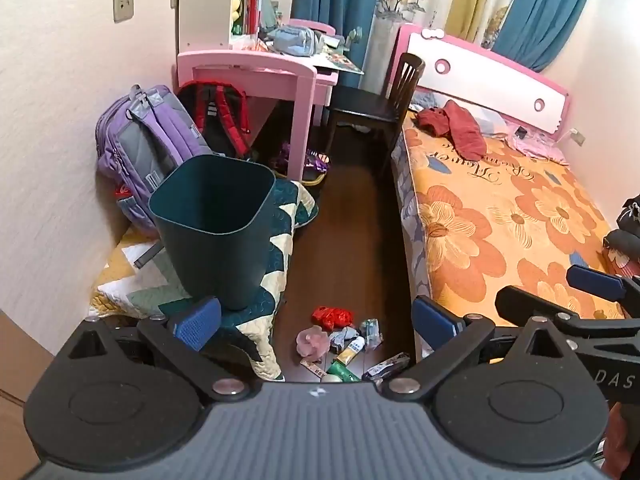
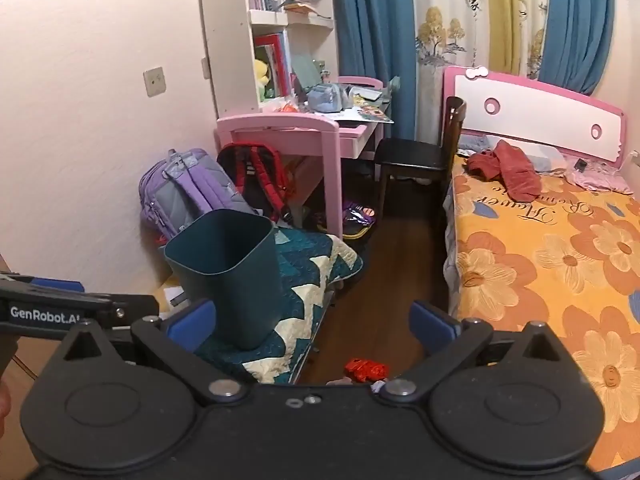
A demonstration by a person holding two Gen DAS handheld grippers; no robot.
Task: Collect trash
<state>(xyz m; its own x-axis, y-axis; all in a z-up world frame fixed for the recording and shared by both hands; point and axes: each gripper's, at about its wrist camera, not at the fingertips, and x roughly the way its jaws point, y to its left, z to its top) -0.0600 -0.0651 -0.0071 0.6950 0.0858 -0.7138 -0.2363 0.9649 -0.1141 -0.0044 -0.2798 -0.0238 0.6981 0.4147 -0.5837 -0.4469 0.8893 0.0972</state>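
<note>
Trash (image 1: 346, 344) is a small loose heap on the floor (image 1: 352, 216), in the aisle between the quilt (image 1: 276, 216) and the bed (image 1: 500, 216), just below the left claw (image 1: 316, 320). It looks like all light stuff: a red crinkly wrapper (image 1: 333, 316), a pink crumpled piece (image 1: 314, 340), a green-and-white tube (image 1: 344, 370), and flat sachets at the near edge. Wrappers should be soft, collapse under a pinch and may slip; take them at the bunched middle, one at a time. The tube is probably stiffer, so grab it across the body. Nothing looks fragile. Bin (image 1: 216, 224) is dark green, looks empty, stands upright on the quilt left of the heap, near it, mouth open; likely light enough to tip if bumped. Left claw is spread wide, holding nothing. Right claw (image 2: 314, 320) is the same: wide, empty, over the aisle, only the red wrapper clearly in its view.
</note>
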